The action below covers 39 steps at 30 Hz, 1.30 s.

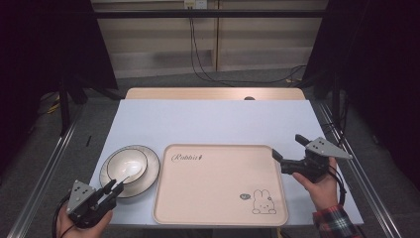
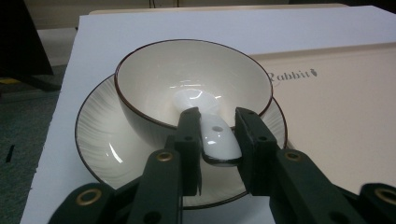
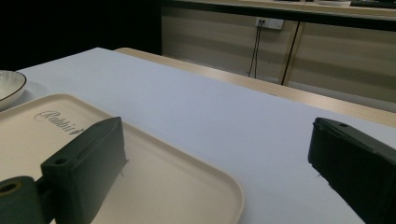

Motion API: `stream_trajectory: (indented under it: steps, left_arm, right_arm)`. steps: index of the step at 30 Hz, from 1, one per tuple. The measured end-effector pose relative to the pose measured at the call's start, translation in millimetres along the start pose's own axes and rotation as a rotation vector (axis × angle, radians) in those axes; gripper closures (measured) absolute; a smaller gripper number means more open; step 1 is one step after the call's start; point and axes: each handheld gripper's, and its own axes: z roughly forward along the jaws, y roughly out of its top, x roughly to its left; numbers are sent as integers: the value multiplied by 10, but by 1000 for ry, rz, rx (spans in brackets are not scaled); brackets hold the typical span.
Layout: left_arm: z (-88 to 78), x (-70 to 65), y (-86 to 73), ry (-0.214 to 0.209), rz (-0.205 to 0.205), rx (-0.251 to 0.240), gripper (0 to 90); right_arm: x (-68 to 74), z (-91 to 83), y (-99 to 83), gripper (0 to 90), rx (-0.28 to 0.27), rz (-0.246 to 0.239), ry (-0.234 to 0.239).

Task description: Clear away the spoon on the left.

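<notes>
A white bowl (image 1: 127, 165) with a dark rim stands on a ribbed white plate (image 1: 148, 173) at the table's front left. A white spoon (image 2: 217, 140) lies in the bowl (image 2: 154, 79), its handle sticking out over the near rim. My left gripper (image 2: 217, 114) has both jaws against the sides of that handle, shut on it. In the high view the left gripper (image 1: 115, 186) sits at the plate's near edge. My right gripper (image 1: 287, 145) hovers open over the right edge of the beige tray (image 1: 218, 183), with nothing between its jaws.
The tray (image 3: 154, 182) carries a "Rabbit" script and a rabbit drawing (image 1: 262, 202). Pale blue table surface (image 1: 213, 121) stretches behind the tray. A wooden strip runs along the table's far edge, and cables hang beyond it.
</notes>
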Motion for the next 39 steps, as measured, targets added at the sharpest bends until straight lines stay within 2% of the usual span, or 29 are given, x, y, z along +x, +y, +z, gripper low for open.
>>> stream_trajectory:
  steps: [12,23,31,36,39]
  left_arm:
    - [-4,-6,12,3,5,1,739]
    - [-6,-12,44,7,10,-28,744]
    - [16,27,57,-10,0,-43,746]
    - [35,34,89,-16,9,-48,751]
    - [57,36,121,-19,-5,-54,760]
  right_arm:
    - [-2,-3,5,34,-4,5,5]
    - [9,7,1,34,-3,-3,13]
    - [12,2,1,34,0,-7,8]
    - [11,1,-1,34,-1,-7,9]
    - [10,-1,-1,33,-1,-2,7]
